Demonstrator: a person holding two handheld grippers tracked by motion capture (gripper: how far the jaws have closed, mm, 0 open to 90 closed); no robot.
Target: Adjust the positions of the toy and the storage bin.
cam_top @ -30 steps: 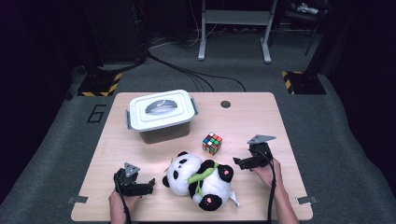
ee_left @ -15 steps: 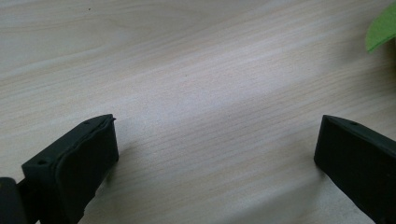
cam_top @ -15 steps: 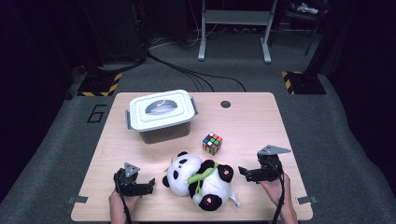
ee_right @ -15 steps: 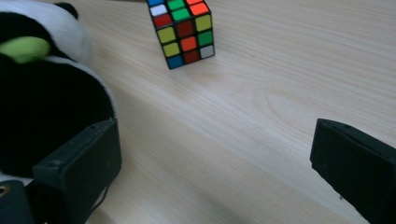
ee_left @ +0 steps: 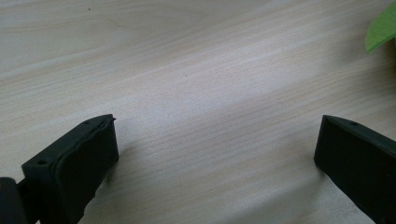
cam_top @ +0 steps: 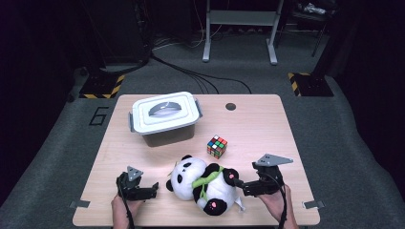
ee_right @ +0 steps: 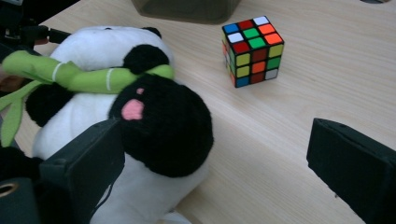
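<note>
High view: right hand-held gripper (cam_top: 237, 185) has dropped beside the panda's black paw (ee_right: 163, 126) (jaws wide apart), poised to grasp; left hand-held gripper (cam_top: 154, 190) also gapes.

We hold the left gripper (cam_top: 152, 190) low over the table (cam_top: 267, 124), near its front edge toward the left corner, with our left hand (cam_top: 125, 208) behind it and the forearm coming in from that edge. Its jaws stand wide apart, pointing along the tabletop toward the middle, with nothing between them. We hold the right gripper (cam_top: 240, 185) near the front edge toward the right corner, our right hand (cam_top: 272, 202) wrapped behind it. Its jaws are also spread wide and point inward toward the table's middle, its grey plate (cam_top: 272, 159) raised above the hand.
</note>
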